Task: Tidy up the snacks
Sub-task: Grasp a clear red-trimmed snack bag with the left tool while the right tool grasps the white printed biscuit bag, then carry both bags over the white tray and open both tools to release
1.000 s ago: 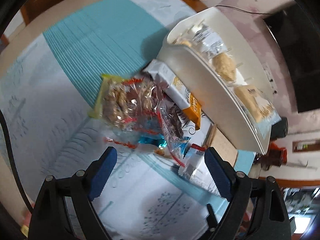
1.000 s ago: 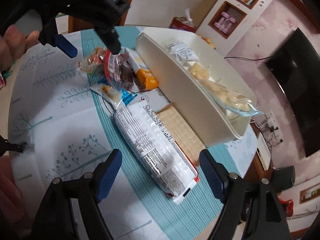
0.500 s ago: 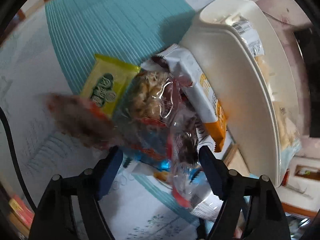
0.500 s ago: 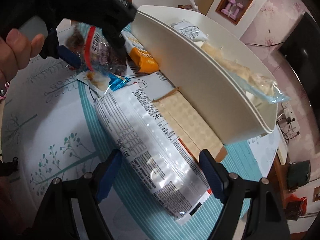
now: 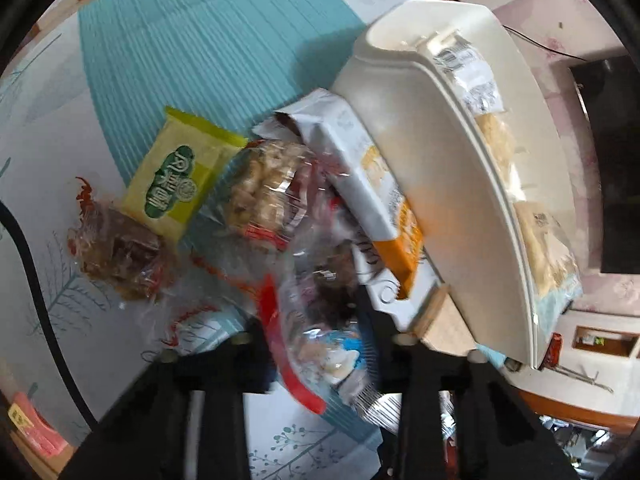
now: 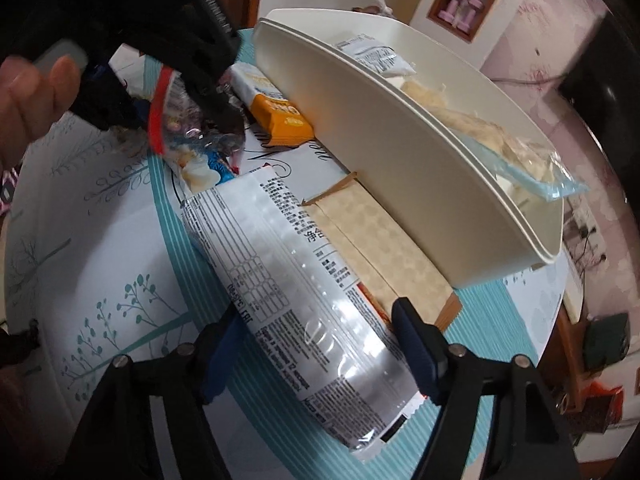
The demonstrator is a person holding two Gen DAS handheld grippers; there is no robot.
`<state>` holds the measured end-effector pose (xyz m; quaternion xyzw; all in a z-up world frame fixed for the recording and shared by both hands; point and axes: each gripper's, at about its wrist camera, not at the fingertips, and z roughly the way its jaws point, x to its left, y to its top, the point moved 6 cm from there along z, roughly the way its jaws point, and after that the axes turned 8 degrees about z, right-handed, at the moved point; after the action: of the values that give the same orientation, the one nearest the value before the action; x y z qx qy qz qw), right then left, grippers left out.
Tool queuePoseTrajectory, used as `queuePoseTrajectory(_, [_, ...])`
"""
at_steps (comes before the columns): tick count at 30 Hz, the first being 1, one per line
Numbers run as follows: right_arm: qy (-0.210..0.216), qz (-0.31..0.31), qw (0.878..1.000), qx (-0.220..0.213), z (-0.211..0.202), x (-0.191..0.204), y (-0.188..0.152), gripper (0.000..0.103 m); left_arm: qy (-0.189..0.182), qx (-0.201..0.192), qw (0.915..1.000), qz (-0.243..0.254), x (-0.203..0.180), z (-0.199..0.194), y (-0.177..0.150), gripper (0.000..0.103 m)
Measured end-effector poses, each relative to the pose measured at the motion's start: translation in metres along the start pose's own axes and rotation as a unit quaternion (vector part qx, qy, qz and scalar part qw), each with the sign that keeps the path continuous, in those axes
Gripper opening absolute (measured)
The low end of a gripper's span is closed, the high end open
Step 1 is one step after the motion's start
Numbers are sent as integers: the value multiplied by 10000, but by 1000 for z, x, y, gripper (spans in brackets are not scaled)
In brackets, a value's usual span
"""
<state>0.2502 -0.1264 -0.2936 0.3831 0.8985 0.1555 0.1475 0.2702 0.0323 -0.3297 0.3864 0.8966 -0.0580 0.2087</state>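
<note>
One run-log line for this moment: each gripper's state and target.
left gripper: shut on clear snack bag | right gripper: open, straddling silver packet | bin: partly filled

Table [image 6: 100, 240] carries snack packets [image 5: 176, 184] beside a cream tray [image 6: 400, 152].

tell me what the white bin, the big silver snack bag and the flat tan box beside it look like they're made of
White bin: likely moulded plastic; smooth cream walls with a rolled rim and a soft sheen.
Silver snack bag: seemingly metallised plastic film; mirror-like glare, creases, and a crimped end seal.
Tan box: probably cardboard; matte, with brown raw edges and folded flaps.
</note>
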Motion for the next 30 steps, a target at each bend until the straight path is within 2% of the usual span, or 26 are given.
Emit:
queuePoseTrajectory(8, [-12,195,9998,55,-8,0,-7,63,86,240,9994,221,-7,-4,-10,18])
queuePoseTrajectory(15, [-231,170,9996,2,-19,10,-16,61,201,473,9974,514,-12,-15,-29,18])
queuePoseTrajectory(22, [-361,263,9988,-180,-48,12,-19,60,-4,384,9960,805,-16,-39,-32,18])
queuePoseTrajectory(30, [-456,581,9959,-530,-84,5,2,60,-132,364,9913,1259,-18,-79,-16,18])
